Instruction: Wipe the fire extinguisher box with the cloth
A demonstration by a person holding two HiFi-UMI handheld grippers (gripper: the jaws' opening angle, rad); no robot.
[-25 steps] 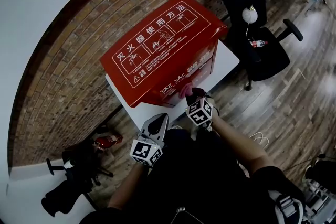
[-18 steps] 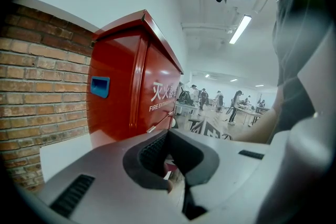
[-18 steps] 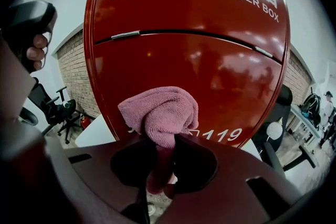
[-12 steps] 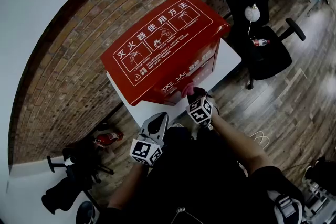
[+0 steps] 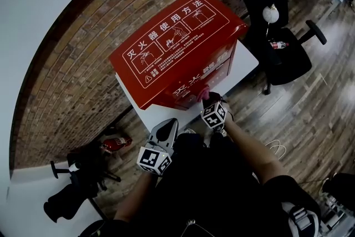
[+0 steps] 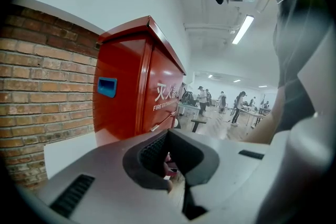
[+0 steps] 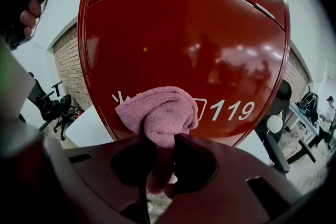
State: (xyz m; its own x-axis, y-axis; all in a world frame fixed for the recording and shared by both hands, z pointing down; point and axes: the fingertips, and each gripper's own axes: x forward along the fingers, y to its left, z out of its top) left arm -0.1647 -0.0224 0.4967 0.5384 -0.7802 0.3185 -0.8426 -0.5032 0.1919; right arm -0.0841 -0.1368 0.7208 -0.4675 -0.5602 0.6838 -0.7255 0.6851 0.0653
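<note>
box: red, white lettering | cloth: pink | wall: brown brick | chair: black | plinth: white

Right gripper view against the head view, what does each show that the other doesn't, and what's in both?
Only the right gripper view shows the 119 on the fire extinguisher box front, and how the right gripper pinches the pink cloth. Only the head view shows the box's lid with instruction drawings and the left gripper. Both show the red box, the cloth at its front, and the right gripper.
</note>
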